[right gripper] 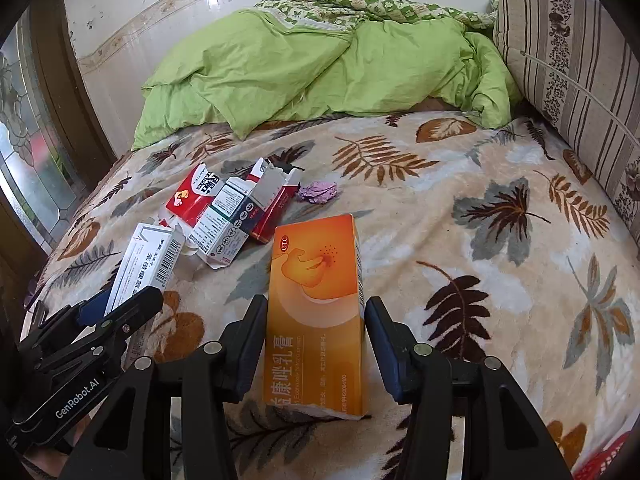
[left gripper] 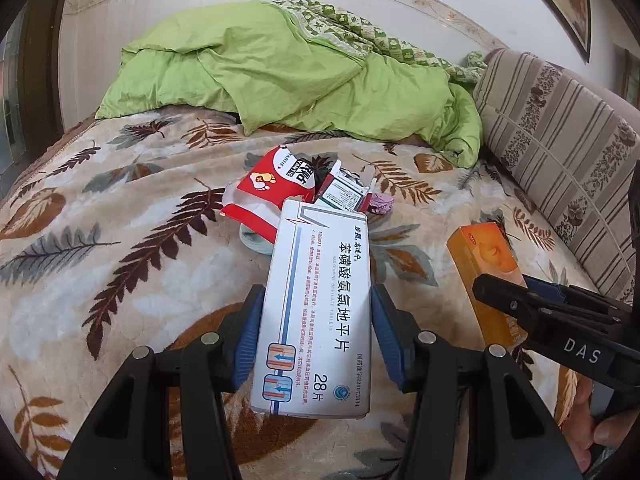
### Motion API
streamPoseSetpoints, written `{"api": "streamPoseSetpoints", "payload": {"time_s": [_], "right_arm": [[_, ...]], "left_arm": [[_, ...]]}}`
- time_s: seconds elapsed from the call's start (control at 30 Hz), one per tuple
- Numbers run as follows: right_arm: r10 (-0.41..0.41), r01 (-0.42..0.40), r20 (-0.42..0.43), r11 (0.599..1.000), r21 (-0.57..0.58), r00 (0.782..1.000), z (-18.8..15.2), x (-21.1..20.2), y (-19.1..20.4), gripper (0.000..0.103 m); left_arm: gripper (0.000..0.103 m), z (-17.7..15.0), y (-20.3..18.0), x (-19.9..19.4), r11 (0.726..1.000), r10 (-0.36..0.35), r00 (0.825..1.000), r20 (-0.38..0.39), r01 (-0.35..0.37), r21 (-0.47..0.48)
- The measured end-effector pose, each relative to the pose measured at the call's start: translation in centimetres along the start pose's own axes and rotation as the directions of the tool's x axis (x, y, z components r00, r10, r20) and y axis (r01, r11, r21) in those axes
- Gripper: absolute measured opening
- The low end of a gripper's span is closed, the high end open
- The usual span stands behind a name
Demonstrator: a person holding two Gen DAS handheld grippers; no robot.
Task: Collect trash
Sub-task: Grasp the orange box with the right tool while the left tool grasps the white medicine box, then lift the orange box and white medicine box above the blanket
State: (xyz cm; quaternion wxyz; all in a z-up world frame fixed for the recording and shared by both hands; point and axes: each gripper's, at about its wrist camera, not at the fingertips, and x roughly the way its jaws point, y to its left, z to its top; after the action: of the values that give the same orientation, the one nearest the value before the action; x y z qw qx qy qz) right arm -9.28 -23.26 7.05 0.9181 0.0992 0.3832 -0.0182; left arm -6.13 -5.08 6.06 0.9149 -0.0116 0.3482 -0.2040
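Leaf-patterned blanket (right gripper: pixel 460 208) on a bed, with two boxes lifted and a litter pile left.

Collection is judged under way but far from finished. A white box (left gripper: pixel 316 316) is clamped between the blue pads of the left gripper (left gripper: pixel 316 312), partly closed, and held above the blanket. An orange box (right gripper: pixel 316 316) sits between the fingers of the right gripper (right gripper: pixel 316 320), partly closed; its near pad touches the box, and the grip is taken as firm. Still lying near mid-bed are a red box (right gripper: pixel 192 192), an opened carton (right gripper: pixel 224 228) touching it, and a crumpled purple paper (right gripper: pixel 318 192) just beside. No bin is clearly seen; a red mesh edge (right gripper: pixel 604 456) is seen at one corner.
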Motion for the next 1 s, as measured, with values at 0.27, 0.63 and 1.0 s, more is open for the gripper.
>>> {"api": "streamPoseSetpoints", "payload": {"time_s": [0.27,0.63,1.0], "right_arm": [[-0.079,0.079,0.014,0.995,-0.061,0.997,-0.1,-0.2,0.5,0.054],[-0.127,0.131,0.038,0.984,-0.119,0.991,-0.2,-0.3,1.2,0.054],[-0.14,0.146,0.048,0.979,-0.139,0.989,-0.2,-0.3,1.6,0.054]], "left_arm": [[0.051,-0.1,-0.1,0.0,1.0,0.008,1.0,-0.001,-0.008,0.005],[0.051,-0.2,-0.1,0.1,1.0,0.004,1.0,-0.005,-0.004,0.011],[0.051,-0.4,-0.2,0.2,1.0,0.004,1.0,-0.009,-0.004,0.014]]}}
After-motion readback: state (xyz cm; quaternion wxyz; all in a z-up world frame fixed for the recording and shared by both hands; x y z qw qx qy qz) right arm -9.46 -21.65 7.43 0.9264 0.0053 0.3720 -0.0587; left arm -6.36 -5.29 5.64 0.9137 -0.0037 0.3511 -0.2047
